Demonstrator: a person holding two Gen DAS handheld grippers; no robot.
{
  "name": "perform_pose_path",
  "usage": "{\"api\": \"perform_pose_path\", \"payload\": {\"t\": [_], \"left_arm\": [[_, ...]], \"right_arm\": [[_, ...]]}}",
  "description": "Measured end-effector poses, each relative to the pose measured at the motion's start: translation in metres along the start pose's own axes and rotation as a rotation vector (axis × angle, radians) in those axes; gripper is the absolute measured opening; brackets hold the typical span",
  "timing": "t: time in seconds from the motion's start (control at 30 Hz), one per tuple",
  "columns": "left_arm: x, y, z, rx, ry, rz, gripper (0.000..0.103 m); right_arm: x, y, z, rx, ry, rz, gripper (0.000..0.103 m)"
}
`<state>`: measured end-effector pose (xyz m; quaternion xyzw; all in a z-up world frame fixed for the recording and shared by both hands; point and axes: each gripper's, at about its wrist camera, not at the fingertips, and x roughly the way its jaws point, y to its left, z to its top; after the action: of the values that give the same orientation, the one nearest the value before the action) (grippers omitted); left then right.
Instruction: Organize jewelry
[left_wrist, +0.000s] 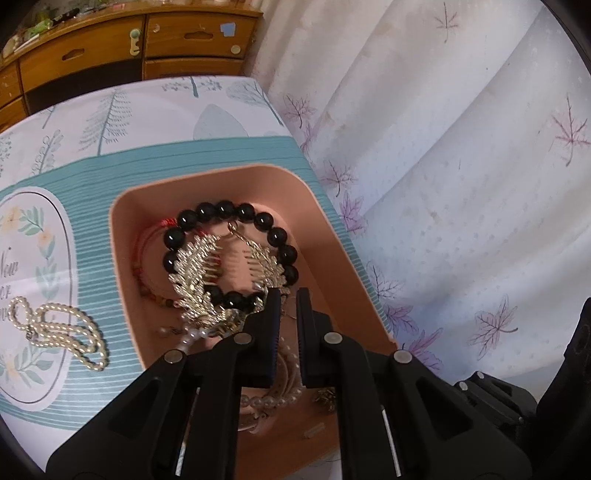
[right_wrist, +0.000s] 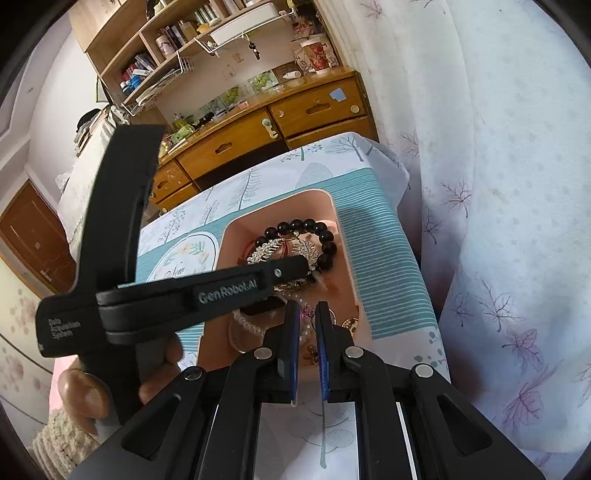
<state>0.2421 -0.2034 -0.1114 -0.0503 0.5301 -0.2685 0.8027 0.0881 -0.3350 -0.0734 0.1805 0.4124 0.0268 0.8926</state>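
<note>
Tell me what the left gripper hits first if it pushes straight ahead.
Likely the gold leaf hair comb lying over the black bead bracelet in the pink tray; the left gripper looks nearly on it, though depth is unclear.

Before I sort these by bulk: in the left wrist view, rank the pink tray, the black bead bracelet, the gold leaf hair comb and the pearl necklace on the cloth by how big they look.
1. pink tray
2. black bead bracelet
3. and 4. gold leaf hair comb and pearl necklace: they look alike in spread, so I leave them unranked.
</note>
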Motion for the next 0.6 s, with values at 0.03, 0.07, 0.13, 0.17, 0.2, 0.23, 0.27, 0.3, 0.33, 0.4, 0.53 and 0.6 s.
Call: {"api": "perform_pose_path", "payload": {"t": [0.03, 0.07, 0.13, 0.17, 0.2, 0.23, 0.27, 0.3, 0.33, 0.4, 0.53, 0.6], "left_arm": [[0.002, 0.000, -0.001, -0.003, 0.006, -0.003, 0.006], [0.002, 0.000, 0.000, -0.004, 0.007, -0.002, 0.006], [0.001, -0.001, -0.001, -0.002, 0.007, 0.004, 0.006], [-0.001, -0.001, -0.002, -0.002, 0.007, 0.003, 0.006], [-0.002, -0.001, -0.002, -0.004, 0.007, 0.000, 0.007], [-0.004, 0.000, -0.003, -0.010, 0.006, -0.002, 0.007], [-0.006, 0.000, -0.003, -0.013, 0.005, -0.003, 0.008], [-0.009, 0.001, -0.005, -0.018, 0.001, -0.004, 0.008], [-0.012, 0.001, -0.006, -0.022, -0.002, -0.004, 0.008], [-0.018, 0.001, -0.009, -0.026, -0.007, -0.007, 0.009], [-0.032, -0.001, -0.019, -0.017, -0.028, 0.010, 0.009], [-0.039, -0.002, -0.025, -0.005, -0.036, 0.009, 0.009]], "right_arm": [[0.001, -0.001, 0.000, 0.005, -0.001, 0.000, 0.009], [0.000, -0.001, 0.002, 0.010, -0.002, 0.000, 0.009], [-0.001, -0.002, 0.001, 0.015, -0.006, 0.004, 0.009], [-0.001, -0.002, 0.002, 0.016, -0.007, 0.006, 0.009], [-0.003, -0.001, 0.002, 0.017, -0.009, 0.010, 0.009], [-0.002, -0.001, 0.001, 0.019, -0.011, 0.014, 0.009], [-0.003, 0.000, 0.002, 0.022, -0.013, 0.014, 0.009], [-0.004, -0.001, 0.002, 0.027, -0.017, 0.018, 0.009], [-0.006, -0.001, 0.002, 0.032, -0.021, 0.023, 0.009], [-0.007, -0.001, 0.003, 0.038, -0.026, 0.023, 0.009], [-0.009, 0.004, 0.003, 0.026, -0.030, 0.019, 0.009], [-0.010, 0.007, 0.002, 0.021, -0.031, 0.019, 0.009]]}}
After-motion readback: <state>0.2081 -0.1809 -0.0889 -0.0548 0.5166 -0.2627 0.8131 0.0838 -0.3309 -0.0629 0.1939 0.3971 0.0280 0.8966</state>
